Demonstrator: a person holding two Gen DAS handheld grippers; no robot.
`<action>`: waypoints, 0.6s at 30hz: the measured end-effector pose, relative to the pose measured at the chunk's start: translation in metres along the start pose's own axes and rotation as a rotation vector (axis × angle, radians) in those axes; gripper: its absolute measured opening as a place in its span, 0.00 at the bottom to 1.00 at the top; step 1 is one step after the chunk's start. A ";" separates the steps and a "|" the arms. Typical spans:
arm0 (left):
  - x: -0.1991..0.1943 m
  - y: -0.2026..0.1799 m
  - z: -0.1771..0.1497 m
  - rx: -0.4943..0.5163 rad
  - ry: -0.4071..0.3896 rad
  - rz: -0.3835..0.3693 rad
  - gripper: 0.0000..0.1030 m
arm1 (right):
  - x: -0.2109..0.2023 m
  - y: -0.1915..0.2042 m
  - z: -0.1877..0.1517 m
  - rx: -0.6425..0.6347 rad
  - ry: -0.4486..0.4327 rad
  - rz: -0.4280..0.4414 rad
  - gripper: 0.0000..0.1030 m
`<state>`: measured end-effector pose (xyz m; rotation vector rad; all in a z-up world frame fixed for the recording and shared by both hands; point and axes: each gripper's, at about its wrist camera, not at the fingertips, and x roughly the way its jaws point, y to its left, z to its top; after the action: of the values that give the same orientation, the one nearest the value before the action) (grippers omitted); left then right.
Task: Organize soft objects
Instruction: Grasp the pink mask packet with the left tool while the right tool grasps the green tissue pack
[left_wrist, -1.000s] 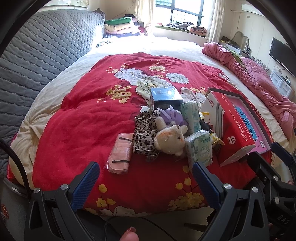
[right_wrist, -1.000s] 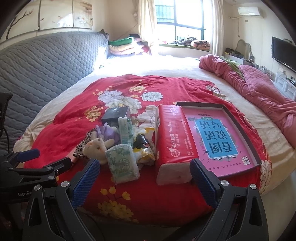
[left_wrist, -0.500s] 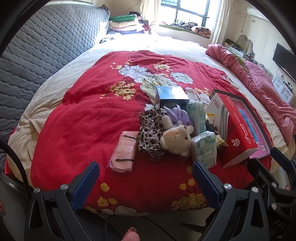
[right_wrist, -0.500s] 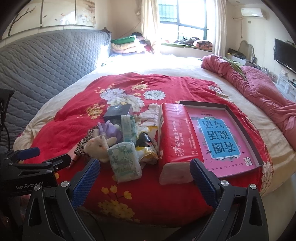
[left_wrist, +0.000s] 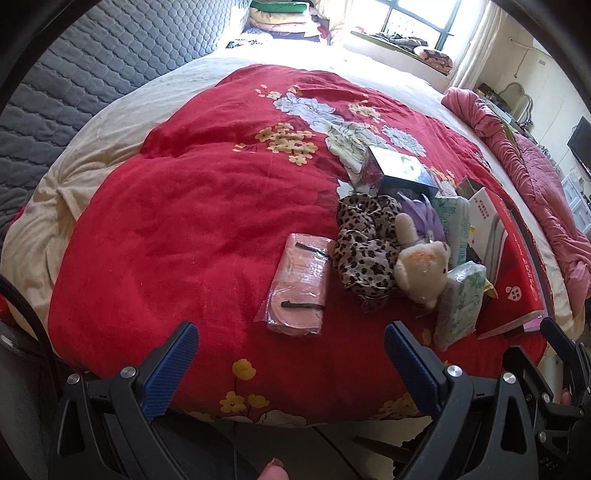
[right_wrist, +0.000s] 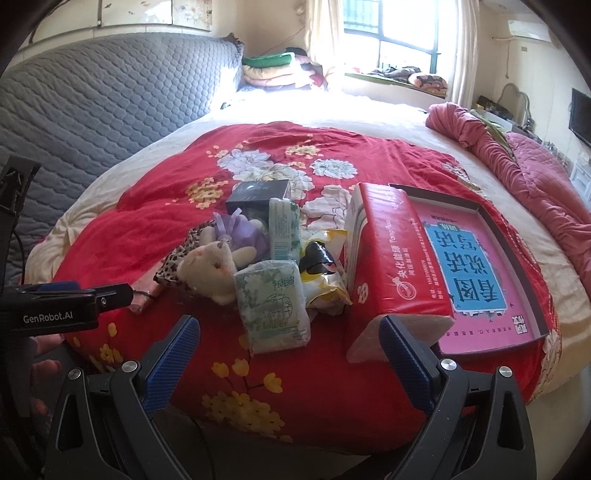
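On the bed's red flowered blanket (left_wrist: 192, 221) the soft things lie bunched toward my right side: a cream plush bear (left_wrist: 423, 271) leans against a leopard-print cloth (left_wrist: 364, 251), with a purple pouch (left_wrist: 424, 218) behind them and a dark box (left_wrist: 400, 173) beyond that. Just left of the cloth a pink item in clear wrap (left_wrist: 299, 286) lies flat, apart from the heap. Two green-and-white tissue packs stand in the way on the bear's right, one near (right_wrist: 273, 302) and one farther back (right_wrist: 283, 227), and a yellow-and-black snack bag (right_wrist: 323, 273) is wedged between them and the tall red tissue carton (right_wrist: 391, 254), which sits against a shallow box with a pink and blue cover (right_wrist: 469, 262). My left hand-held gripper (left_wrist: 291, 354) hangs over the bed's near edge, spread wide and holding nothing, the pink wrapped item straight ahead of it. My right hand-held gripper (right_wrist: 290, 349) is equally wide apart and empty, the near tissue pack just ahead of its fingers and the carton's corner close to its right finger (right_wrist: 404, 354)
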<state>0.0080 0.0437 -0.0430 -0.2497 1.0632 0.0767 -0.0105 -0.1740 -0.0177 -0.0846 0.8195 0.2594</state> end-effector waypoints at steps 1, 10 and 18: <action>0.003 0.003 0.001 -0.009 0.003 -0.006 0.98 | 0.002 0.002 0.000 -0.006 0.001 0.001 0.95; 0.041 0.012 0.014 -0.004 0.079 -0.023 0.98 | 0.031 0.011 -0.004 -0.056 0.040 0.000 0.95; 0.064 0.011 0.020 0.029 0.105 -0.054 0.92 | 0.058 0.014 -0.003 -0.082 0.048 -0.055 0.95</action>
<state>0.0542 0.0557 -0.0915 -0.2584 1.1609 0.0002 0.0221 -0.1496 -0.0620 -0.1905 0.8530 0.2402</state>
